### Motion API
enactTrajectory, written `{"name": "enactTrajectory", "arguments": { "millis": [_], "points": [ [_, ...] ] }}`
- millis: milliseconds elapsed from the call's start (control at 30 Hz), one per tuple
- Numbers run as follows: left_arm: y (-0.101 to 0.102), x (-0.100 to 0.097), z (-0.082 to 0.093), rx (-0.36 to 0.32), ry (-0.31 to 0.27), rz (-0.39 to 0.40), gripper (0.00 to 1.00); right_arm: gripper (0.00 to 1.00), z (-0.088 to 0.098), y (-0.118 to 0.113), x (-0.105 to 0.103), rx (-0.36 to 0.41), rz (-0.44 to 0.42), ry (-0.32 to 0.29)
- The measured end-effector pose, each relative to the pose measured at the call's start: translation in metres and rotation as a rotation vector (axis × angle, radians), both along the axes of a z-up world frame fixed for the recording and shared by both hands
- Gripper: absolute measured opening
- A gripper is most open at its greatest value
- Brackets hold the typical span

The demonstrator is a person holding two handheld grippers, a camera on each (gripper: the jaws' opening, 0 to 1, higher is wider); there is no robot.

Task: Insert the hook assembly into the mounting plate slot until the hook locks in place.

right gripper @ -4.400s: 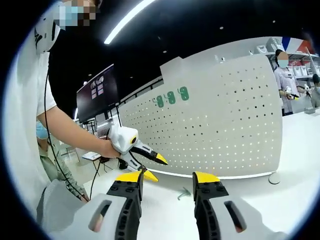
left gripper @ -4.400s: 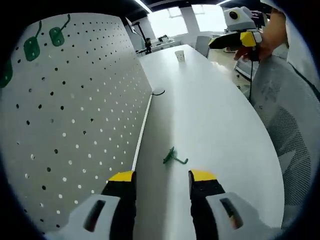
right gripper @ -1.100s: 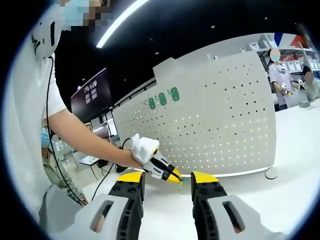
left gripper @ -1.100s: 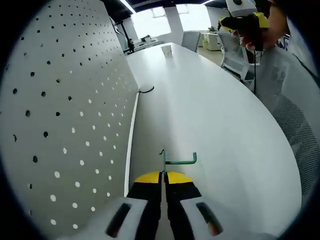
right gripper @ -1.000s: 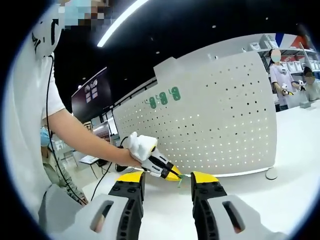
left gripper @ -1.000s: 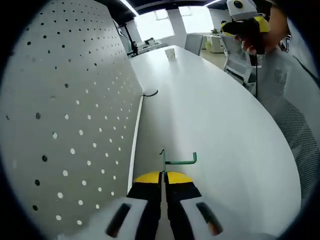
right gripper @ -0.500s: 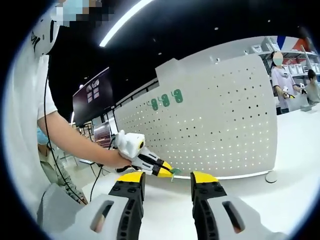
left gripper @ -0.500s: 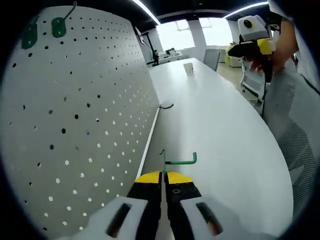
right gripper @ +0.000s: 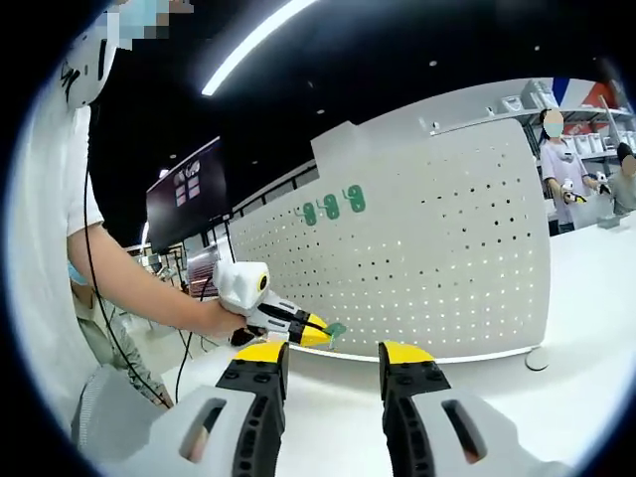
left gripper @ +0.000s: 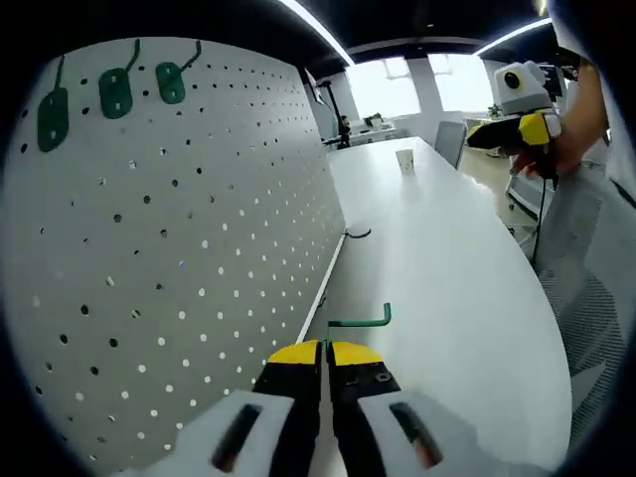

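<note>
Left gripper (left gripper: 325, 350): fingers together, clamped on the thin green wire hook (left gripper: 358, 320), which sticks out past the yellow tips with its bent end up, held in the air above the long white desk (left gripper: 447, 298). In the right gripper view the left gripper (right gripper: 316, 332) shows with a green bit of the hook at its tip, near the foot of the board.

Right gripper (right gripper: 331, 360): fingers apart, holding nothing, hanging back from the board over the desk.

Target is the white perforated pegboard panel (left gripper: 179, 248) standing upright along the desk edge. Three green hook plates (left gripper: 114, 91) are already mounted in its top row, also seen from the right gripper view (right gripper: 333, 207).

Risks, as judgement:
- grip is on thin wire, so the hook could twist or slip between the fingers when pushed into a hole
- a skewed approach could put the prongs between holes, and the hook wouldn't lock
- pushing hard may tip or slide the board, since the right gripper isn't bracing it
</note>
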State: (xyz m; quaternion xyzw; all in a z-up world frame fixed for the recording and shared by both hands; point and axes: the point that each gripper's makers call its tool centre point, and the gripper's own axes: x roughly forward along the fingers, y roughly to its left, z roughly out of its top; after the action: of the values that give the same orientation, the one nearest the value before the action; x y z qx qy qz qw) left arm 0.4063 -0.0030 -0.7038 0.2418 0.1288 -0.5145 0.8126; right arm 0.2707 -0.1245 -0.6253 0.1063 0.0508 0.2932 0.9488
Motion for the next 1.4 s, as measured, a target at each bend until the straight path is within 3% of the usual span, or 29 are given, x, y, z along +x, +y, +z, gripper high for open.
{"name": "enactTrajectory", "arguments": {
  "millis": [433, 600, 667, 767, 1067, 1400],
  "points": [
    [0.020, -0.005, 0.037, -0.155, -0.040, 0.131, 0.01, 0.35, 0.005, 0.005, 0.000, -0.008, 0.015, -0.024],
    [0.029, -0.011, 0.054, -0.240, -0.048, 0.183, 0.01, 0.35, 0.009, 0.007, -0.001, -0.008, 0.020, -0.037],
    [0.032, -0.014, 0.060, -0.313, -0.034, 0.207, 0.01, 0.35, 0.010, 0.007, -0.001, -0.008, 0.021, -0.038],
    [0.039, -0.019, 0.056, -0.293, -0.050, 0.222, 0.01, 0.35, 0.012, 0.010, -0.002, -0.010, 0.028, -0.043],
    [0.055, -0.034, 0.069, -0.369, -0.075, 0.291, 0.01, 0.35, 0.020, 0.015, -0.006, -0.009, 0.041, -0.060],
    [0.059, -0.050, 0.090, -0.462, -0.109, 0.326, 0.01, 0.35, 0.028, 0.019, -0.007, 0.000, 0.050, -0.079]
  ]
}}
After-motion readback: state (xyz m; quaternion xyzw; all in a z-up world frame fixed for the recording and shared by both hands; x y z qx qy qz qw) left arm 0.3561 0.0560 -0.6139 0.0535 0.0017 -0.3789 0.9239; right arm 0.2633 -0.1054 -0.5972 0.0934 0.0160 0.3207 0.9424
